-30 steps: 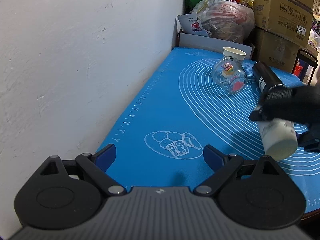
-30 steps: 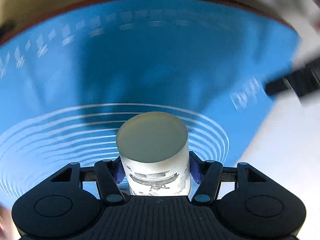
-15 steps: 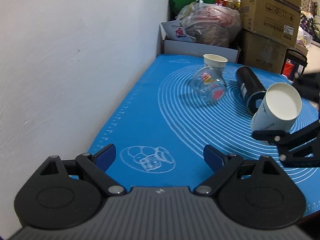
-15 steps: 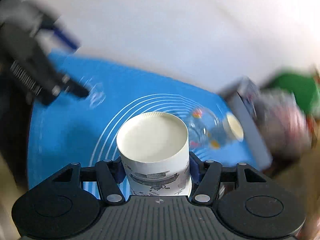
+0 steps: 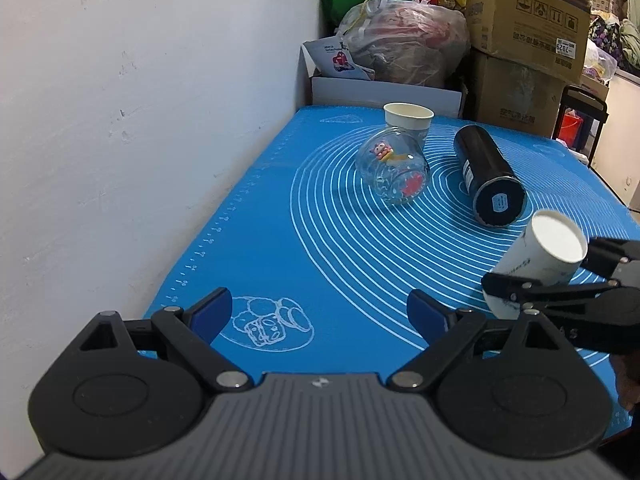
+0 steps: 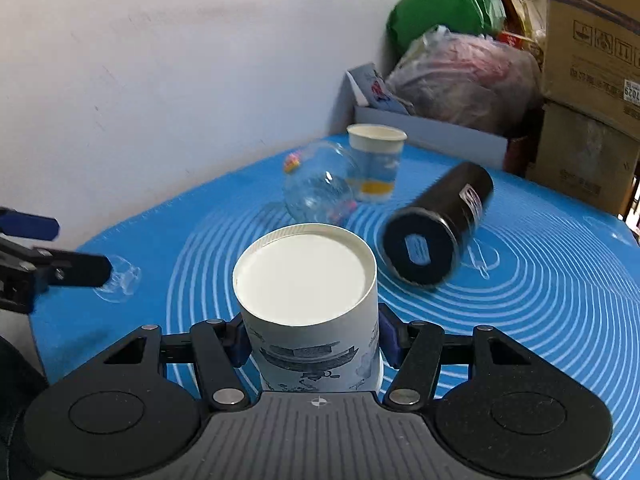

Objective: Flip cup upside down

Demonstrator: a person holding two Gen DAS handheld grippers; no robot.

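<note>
Above the blue mat (image 5: 280, 240), the right gripper (image 6: 314, 344) pinches the paper cup (image 6: 308, 304) mid-flip, base tilted up; the left gripper (image 5: 320, 312) waits spread. Next: finish rotating, then lower it rim-down.

glass jar (image 5: 394, 170), black canister (image 5: 488, 180), blue mat (image 5: 280, 240)

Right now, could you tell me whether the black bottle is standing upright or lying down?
Lying down: the black bottle rests on its side on the blue mat, its round end facing the cameras.
</note>
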